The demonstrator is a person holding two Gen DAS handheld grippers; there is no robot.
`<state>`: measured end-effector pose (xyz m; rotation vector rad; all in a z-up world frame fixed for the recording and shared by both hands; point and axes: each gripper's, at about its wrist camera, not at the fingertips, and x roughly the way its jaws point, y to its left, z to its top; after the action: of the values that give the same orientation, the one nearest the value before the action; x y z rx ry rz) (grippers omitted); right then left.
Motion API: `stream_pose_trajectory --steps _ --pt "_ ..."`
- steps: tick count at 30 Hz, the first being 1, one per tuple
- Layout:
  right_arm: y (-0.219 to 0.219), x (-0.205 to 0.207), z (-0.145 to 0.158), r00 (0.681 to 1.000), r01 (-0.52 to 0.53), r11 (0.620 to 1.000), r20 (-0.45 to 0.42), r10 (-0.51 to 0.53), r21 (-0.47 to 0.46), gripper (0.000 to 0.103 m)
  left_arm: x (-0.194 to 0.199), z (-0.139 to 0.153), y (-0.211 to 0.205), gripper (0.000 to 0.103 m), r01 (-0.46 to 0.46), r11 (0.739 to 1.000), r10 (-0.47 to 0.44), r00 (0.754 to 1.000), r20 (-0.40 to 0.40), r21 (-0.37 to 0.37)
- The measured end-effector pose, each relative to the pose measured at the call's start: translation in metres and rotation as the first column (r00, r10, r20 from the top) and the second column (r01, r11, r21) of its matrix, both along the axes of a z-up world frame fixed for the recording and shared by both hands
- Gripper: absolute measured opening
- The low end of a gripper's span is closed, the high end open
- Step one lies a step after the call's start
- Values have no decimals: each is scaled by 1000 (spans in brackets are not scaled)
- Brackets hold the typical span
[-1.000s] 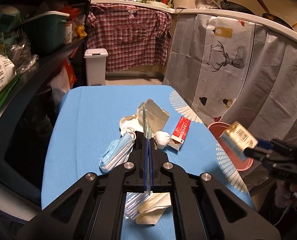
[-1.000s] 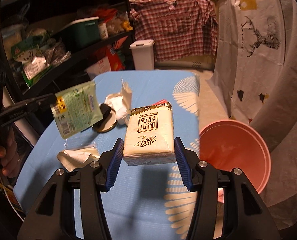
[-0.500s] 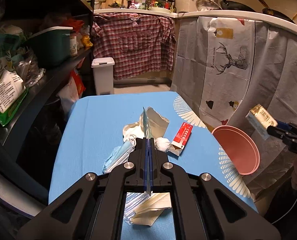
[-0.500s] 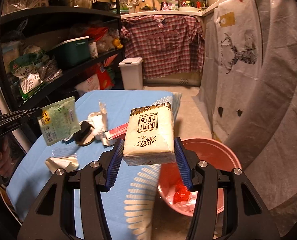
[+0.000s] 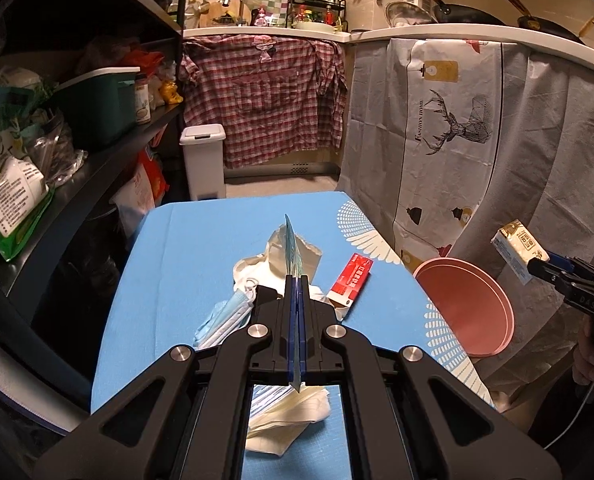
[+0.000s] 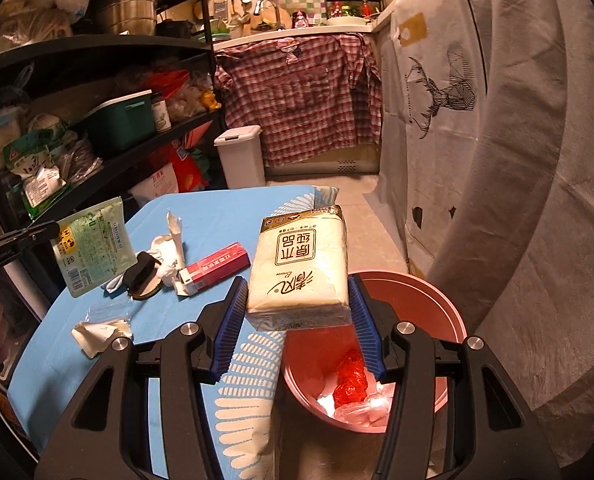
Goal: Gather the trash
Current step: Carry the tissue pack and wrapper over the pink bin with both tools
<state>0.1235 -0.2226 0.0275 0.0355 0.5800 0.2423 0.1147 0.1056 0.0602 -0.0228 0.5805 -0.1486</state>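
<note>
My right gripper (image 6: 297, 312) is shut on a cream tissue pack (image 6: 299, 268) and holds it above the near rim of the pink bin (image 6: 449, 320), which holds red and clear wrappers. My left gripper (image 5: 296, 292) is shut on a flat green sachet (image 5: 291, 248), seen edge-on; in the right wrist view the sachet (image 6: 93, 244) hangs over the table's left side. On the blue table (image 5: 201, 248) lie a red carton (image 5: 351, 278), a blue face mask (image 5: 225, 318), crumpled paper (image 5: 293, 420) and a torn paper bag (image 5: 275, 264).
A black shelf rack (image 5: 97, 160) full of bags and tubs stands left of the table. A white pedal bin (image 5: 203, 160) is beyond it. Grey printed curtains (image 5: 457, 160) hang along the right. The pink bin (image 5: 469, 304) stands on the floor by the table's right edge.
My right gripper has carried the tissue pack rightward from over the table to over the pink bin. My left gripper has risen and pulled back a little with the sachet.
</note>
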Motion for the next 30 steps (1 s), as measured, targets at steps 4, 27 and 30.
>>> stream_pose_trajectory --steps 4,27,30 --pt "-5 0 -1 1000 4 1000 2 -4 3 52 -2 3 -7 1 6 1000 -6 1000 12 0" --pt "-15 -3 0 999 39 999 22 -39 -12 52 5 3 -46 1 44 999 -45 998 34 4" --pt "-16 -3 0 999 44 999 24 -43 -16 52 6 3 -51 1 52 999 -52 998 34 5"
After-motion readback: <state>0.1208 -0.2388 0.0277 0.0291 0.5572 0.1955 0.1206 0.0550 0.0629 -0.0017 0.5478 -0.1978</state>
